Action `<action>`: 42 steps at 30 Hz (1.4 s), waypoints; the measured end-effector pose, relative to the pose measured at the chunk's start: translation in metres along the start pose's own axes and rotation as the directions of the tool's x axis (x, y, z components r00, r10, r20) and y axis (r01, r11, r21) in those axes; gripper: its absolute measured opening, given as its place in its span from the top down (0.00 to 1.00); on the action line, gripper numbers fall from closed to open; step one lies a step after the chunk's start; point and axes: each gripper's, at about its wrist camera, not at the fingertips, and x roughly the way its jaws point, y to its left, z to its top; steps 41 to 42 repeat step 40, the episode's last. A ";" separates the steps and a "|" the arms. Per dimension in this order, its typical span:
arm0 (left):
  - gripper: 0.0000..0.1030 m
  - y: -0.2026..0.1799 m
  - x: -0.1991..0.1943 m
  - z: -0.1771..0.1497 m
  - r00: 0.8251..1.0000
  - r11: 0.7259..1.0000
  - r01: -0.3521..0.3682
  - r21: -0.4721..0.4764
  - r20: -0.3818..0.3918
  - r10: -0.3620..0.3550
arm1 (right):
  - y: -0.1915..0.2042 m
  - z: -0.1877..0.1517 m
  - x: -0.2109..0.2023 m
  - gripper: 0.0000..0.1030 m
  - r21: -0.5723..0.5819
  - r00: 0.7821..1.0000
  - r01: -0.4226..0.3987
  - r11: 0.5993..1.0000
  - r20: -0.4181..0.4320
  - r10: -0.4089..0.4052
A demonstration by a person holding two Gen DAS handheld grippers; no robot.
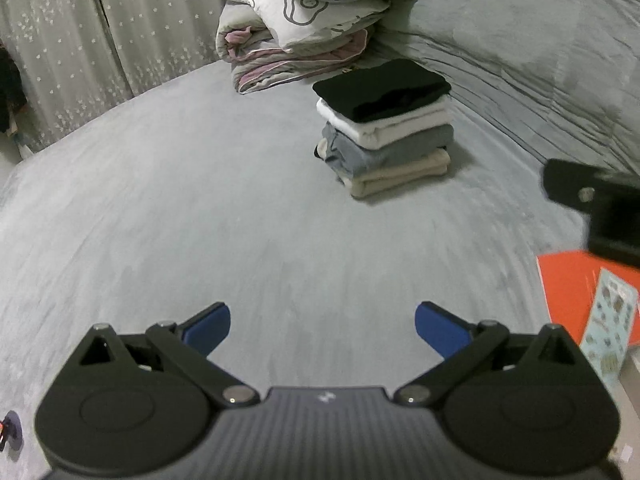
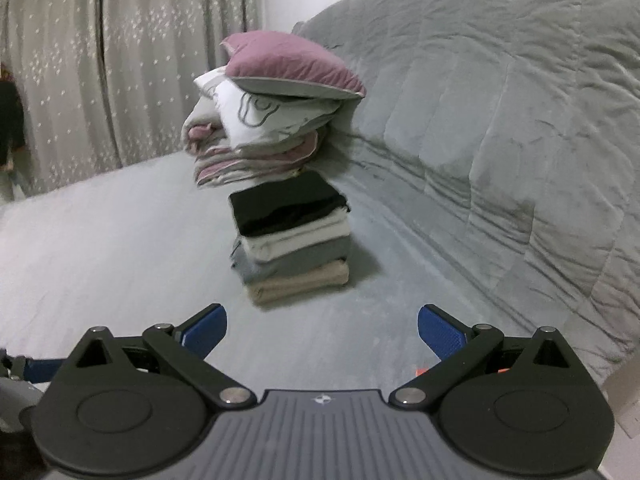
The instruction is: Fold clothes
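A neat stack of folded clothes [image 1: 386,128] stands on the grey bed: black on top, then white, grey-blue and beige. The right wrist view shows the same stack [image 2: 292,240] straight ahead. My left gripper [image 1: 322,330] hovers over bare bedding well short of the stack, blue pads wide apart, nothing between them. My right gripper [image 2: 322,332] is likewise open and empty, a little short of the stack. Part of the right gripper's black body [image 1: 596,208] shows at the right edge of the left wrist view.
A pile of folded quilts and pillows [image 1: 304,20] sits behind the stack near the star-patterned curtain [image 1: 80,40]. A grey padded headboard [image 2: 500,120] rises on the right. An orange box with a printed card [image 1: 588,304] lies at the bed's right edge.
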 end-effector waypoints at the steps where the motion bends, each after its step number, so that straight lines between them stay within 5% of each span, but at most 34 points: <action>1: 0.00 0.001 -0.005 -0.004 1.000 1.000 0.001 0.004 0.001 -0.001 | 0.003 -0.002 -0.005 0.00 -0.006 1.000 0.000 1.000 0.002 0.000; 13: 0.00 0.018 -0.036 -0.019 1.000 0.999 -0.002 -0.035 0.025 0.002 | 0.021 -0.010 -0.043 0.00 -0.038 1.000 -0.001 0.999 0.031 0.002; 42: 0.00 0.039 -0.029 -0.022 1.000 0.996 -0.020 -0.086 0.019 0.022 | 0.035 -0.017 -0.024 0.00 -0.054 1.000 -0.022 0.998 -0.020 0.021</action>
